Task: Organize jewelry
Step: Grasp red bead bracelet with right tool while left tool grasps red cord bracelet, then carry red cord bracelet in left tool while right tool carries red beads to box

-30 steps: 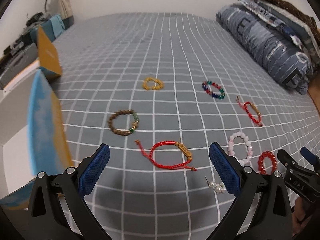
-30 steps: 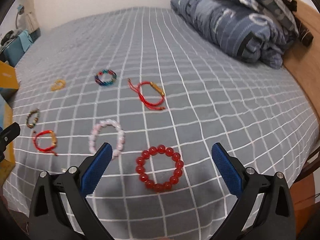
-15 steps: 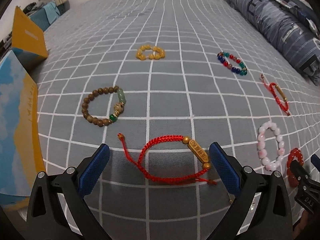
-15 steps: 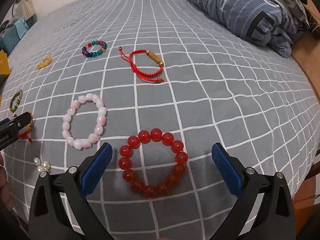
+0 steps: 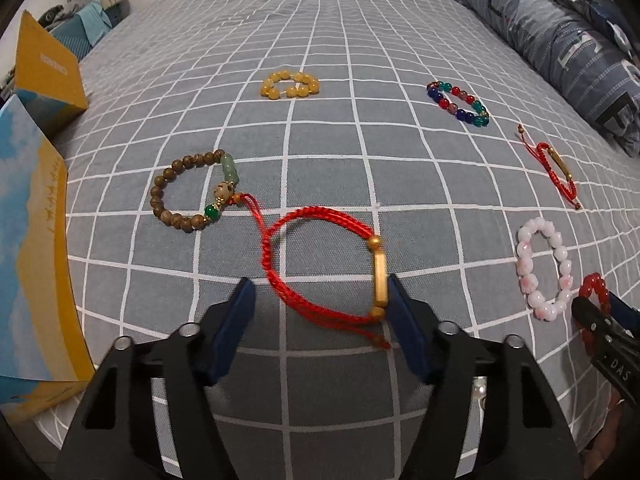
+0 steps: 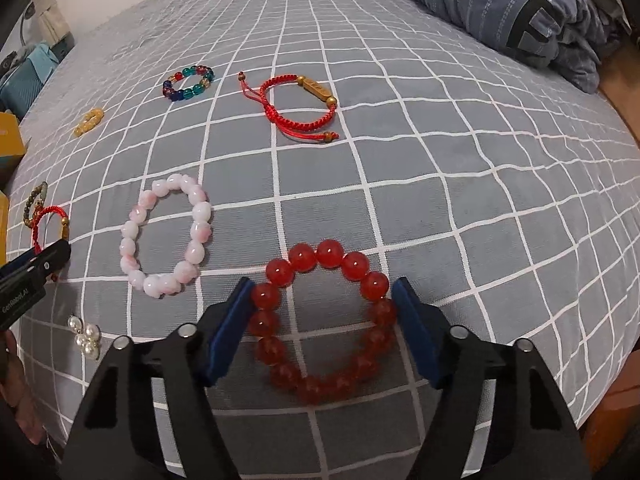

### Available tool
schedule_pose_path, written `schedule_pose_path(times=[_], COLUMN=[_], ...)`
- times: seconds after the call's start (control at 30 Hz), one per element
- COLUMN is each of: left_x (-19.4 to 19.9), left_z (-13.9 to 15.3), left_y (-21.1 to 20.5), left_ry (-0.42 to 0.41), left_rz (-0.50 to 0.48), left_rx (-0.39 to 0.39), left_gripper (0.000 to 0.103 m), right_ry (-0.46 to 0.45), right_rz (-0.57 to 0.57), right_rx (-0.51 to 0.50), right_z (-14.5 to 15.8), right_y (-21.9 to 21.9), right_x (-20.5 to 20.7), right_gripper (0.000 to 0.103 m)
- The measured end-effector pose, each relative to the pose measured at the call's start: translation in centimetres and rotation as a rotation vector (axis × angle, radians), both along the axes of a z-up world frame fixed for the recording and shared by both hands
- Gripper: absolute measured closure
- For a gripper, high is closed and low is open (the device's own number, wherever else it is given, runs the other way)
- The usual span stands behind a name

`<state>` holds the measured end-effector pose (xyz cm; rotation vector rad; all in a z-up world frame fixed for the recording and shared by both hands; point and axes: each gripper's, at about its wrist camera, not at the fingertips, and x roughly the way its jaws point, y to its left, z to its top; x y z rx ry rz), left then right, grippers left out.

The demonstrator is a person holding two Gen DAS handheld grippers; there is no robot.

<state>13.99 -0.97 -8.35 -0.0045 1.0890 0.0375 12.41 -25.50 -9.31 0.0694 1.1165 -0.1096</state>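
Observation:
Several bracelets lie on a grey checked bedspread (image 5: 360, 40). My left gripper (image 5: 320, 308) is open, its fingers on either side of a red cord bracelet with a gold bar (image 5: 320, 260); the right finger touches the gold bar. My right gripper (image 6: 322, 312) is open around a red bead bracelet (image 6: 320, 320), its fingers close to both sides. A pink bead bracelet (image 6: 166, 236) lies left of it. Farther off lie a brown wooden bead bracelet (image 5: 192, 192), a yellow one (image 5: 290, 84), a multicoloured one (image 5: 458, 102) and a second red cord bracelet (image 6: 300, 108).
A blue and yellow box (image 5: 32, 260) stands at the bed's left edge, with a yellow box (image 5: 48, 72) behind it. A folded blue quilt (image 5: 560, 40) lies at the far right. Small pearl earrings (image 6: 86, 336) lie near the front edge. The bed's wooden side (image 6: 616, 400) shows at right.
Both grippers moved down and forward over their bracelets. Each has narrowed its fingers, the left around the red cord bracelet, the right around the red bead bracelet.

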Motion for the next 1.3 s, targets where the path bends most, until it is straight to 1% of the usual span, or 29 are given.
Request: schedule_pose_path(times=[0.03, 0.13, 0.2, 0.23, 0.27, 0.3, 0.4, 0.43, 0.47, 0.8, 1.17, 1.3], left_x=[0.0, -0.3, -0.4, -0.4, -0.4, -0.5, -0.7, -0.8, -1.0, -2.0, -3.6, -4.3], left_z=[0.1, 0.3, 0.4, 0.5, 0.7, 0.9, 1.5, 1.7, 2.0, 4.5, 6.2, 7.0], left_y=[0.0, 0.2, 0.5, 0.6, 0.7, 0.9, 1.2, 1.3, 1.5, 3.1, 2.6, 2.6], left_ry=[0.0, 0.0, 0.0, 0.002, 0.004, 0.004, -0.007, -0.015, -0.026, -0.081, -0.124, -0.138], left_rz=[-0.003, -0.006, -0.003, -0.004, -0.007, -0.013, -0.04, -0.038, -0.036, -0.017, -0.025, -0.023], left_rx=[-0.001, -0.006, -0.01, -0.013, -0.015, -0.018, -0.032, -0.029, -0.029, -0.054, -0.048, -0.047], left_gripper=[0.047, 0.06, 0.078, 0.084, 0.095, 0.098, 0.098, 0.098, 0.098, 0.098, 0.098, 0.098], right_ry=[0.0, -0.002, -0.005, -0.007, -0.01, -0.013, -0.022, -0.025, -0.031, -0.067, -0.144, -0.172], right_rz=[-0.002, -0.011, -0.017, -0.019, -0.025, -0.031, -0.03, -0.029, -0.028, -0.021, -0.023, -0.023], right_rx=[-0.002, -0.009, -0.016, -0.019, -0.024, -0.03, -0.038, -0.045, -0.058, -0.046, -0.027, -0.035], right_z=[0.0, 0.0, 0.2, 0.2, 0.3, 0.3, 0.6, 0.7, 0.8, 1.9, 4.3, 5.2], right_y=[0.0, 0.0, 0.0, 0.0, -0.1, -0.2, -0.2, -0.1, 0.0, 0.1, 0.3, 0.6], right_x=[0.0, -0.1, -0.2, -0.3, -0.3, -0.4, -0.5, -0.6, -0.7, -1.2, -2.5, -3.1], right_gripper=[0.041, 0.051, 0.061, 0.065, 0.074, 0.077, 0.078, 0.081, 0.09, 0.09, 0.09, 0.09])
